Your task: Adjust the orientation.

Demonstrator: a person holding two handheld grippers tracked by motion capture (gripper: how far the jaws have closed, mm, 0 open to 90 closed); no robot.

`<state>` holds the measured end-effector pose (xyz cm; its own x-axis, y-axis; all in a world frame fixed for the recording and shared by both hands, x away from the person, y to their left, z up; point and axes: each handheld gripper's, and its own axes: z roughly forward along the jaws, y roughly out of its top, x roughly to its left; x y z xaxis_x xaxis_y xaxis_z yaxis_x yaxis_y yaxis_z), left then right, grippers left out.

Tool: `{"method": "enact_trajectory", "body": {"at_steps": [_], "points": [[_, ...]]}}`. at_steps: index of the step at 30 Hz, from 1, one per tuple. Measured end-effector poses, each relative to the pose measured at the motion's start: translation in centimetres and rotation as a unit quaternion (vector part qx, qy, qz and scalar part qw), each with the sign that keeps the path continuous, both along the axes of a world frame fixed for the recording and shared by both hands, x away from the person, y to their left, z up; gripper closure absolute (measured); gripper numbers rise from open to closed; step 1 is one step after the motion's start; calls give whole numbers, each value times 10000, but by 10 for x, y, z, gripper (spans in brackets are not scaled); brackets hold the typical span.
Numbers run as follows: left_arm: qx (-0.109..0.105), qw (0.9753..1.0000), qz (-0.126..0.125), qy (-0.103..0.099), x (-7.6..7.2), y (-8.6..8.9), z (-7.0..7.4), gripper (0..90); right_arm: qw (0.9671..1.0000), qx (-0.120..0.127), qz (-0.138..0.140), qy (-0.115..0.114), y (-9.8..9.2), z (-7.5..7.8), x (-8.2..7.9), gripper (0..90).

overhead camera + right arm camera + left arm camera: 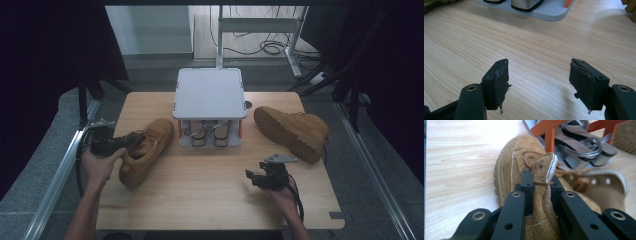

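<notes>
We are looking at a lab recording booth: black curtains point(45, 55) are enclosing a light wooden table point(210, 195) framed by aluminium rails point(55, 180), with loose black cables point(272, 47) lying on the floor beyond a white metal stand point(260, 25).

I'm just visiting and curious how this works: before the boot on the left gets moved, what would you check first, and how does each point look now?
1. Left gripper has a hold on the left boot: ok, its jaws are shut on the boot's tongue.
2. Hold is firm enough to lift: cannot tell, only soft suede is pinched.
3. Right gripper is free to help: ok, its jaws are open over the bare table.
4. Shoe rack has room: cannot tell; sandals fill the lower shelf, the top looks bare.
5. Other boot is out of the way: ok, it lies on its side right of the rack.
</notes>
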<state>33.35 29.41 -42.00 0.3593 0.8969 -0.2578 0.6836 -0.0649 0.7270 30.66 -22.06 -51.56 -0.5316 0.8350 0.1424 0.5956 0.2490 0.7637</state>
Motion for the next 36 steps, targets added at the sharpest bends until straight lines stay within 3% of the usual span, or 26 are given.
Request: {"method": "enact_trajectory", "body": {"at_steps": [8,17,21,26,28,32,36], "points": [[-249,9992,-291,-142,-27,9,13,802,10000,-18,24,22,2,-1,0,322],[-342,9963,-783,-96,-52,3,22,801,10000,-14,7,10,0,1,-1,322],[-356,9952,-910,42,-60,1,15,800,10000,-13,8,7,0,1,0,322],[-433,9944,-914,316,-57,5,-5,798,10000,-38,2,1,0,1,-1,322],[-598,9935,-892,373,-55,10,-11,796,10000,-28,-1,-4,0,1,-1,322],[-602,9932,-906,418,-53,17,-16,782,10000,-20,-14,4,0,1,0,322],[-452,9941,-908,383,-54,21,-19,726,10000,-34,-2,2,0,1,0,322]]}}
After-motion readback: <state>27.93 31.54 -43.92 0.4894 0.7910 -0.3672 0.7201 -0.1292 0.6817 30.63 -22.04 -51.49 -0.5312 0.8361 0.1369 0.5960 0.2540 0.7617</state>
